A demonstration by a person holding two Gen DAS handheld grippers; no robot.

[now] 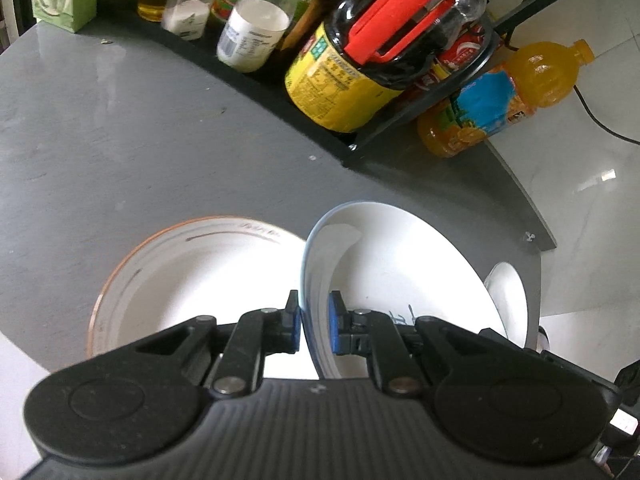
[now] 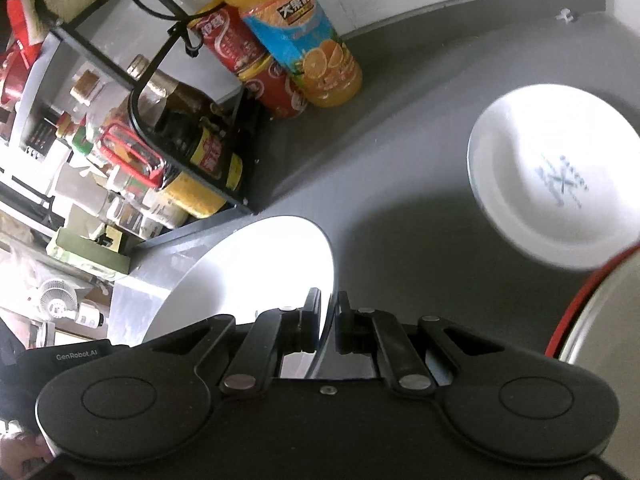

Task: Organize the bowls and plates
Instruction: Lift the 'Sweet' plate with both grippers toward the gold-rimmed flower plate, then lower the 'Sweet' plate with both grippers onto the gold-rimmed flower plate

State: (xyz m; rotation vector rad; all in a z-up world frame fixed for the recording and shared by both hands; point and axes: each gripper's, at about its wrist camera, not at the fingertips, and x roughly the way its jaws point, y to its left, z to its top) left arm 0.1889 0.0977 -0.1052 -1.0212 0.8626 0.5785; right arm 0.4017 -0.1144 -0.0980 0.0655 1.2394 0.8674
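In the left wrist view my left gripper (image 1: 314,326) is shut on the rim of a white bowl with a pale blue edge (image 1: 400,272), which is tilted over the grey table (image 1: 120,152). Left of it lies a white plate with an orange rim (image 1: 180,280). Part of another white dish (image 1: 510,300) shows at the right table edge. In the right wrist view my right gripper (image 2: 329,320) is shut on the edge of a white plate (image 2: 260,276) held tilted. A white bowl with a blue mark (image 2: 552,188) sits to the right, and a red-rimmed dish (image 2: 600,300) is cut off by the frame.
A black wire rack (image 1: 380,136) of bottles and jars stands along the back of the table. An orange juice bottle (image 2: 304,36) and a red can (image 2: 256,64) stand beside it. The table's right edge (image 1: 532,208) drops to a white tiled floor.
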